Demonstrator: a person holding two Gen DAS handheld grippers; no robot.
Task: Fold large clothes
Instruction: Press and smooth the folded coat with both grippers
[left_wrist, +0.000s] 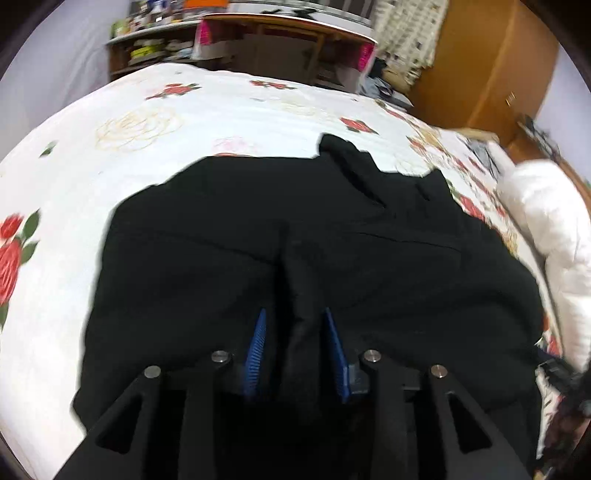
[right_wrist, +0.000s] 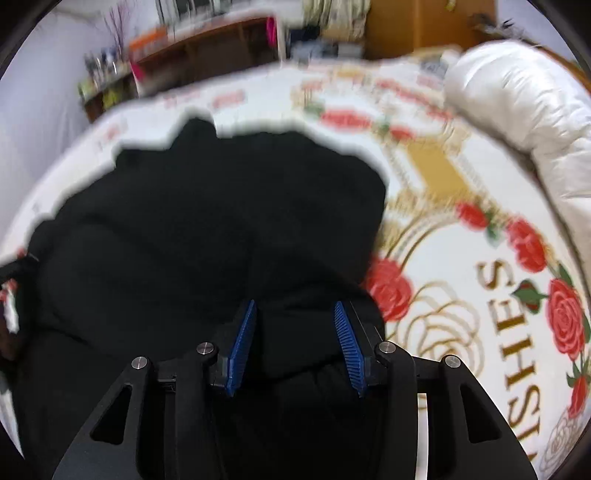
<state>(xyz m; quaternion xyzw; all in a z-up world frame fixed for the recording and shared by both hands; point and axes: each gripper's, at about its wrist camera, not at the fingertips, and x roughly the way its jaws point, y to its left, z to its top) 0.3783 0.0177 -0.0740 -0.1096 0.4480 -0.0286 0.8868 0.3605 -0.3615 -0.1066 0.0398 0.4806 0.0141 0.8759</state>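
A large black garment (left_wrist: 258, 236) lies spread on the white rose-print bed cover (left_wrist: 184, 110); it also fills the left and middle of the right wrist view (right_wrist: 207, 229). My left gripper (left_wrist: 295, 314) hangs just over the garment's near part, its blue pads (left_wrist: 258, 347) apart with a ridge of black cloth running between them. My right gripper (right_wrist: 293, 306) is over the garment's near right part, blue pads (right_wrist: 347, 347) wide apart with black cloth bulging between them. Whether either pad touches the cloth is hard to tell against the black.
A white puffy quilt (left_wrist: 546, 229) is bundled at the bed's right side, also in the right wrist view (right_wrist: 517, 107). A wooden shelf unit (left_wrist: 258, 40) with clutter stands behind the bed. A wooden wardrobe (left_wrist: 487, 62) stands at the back right.
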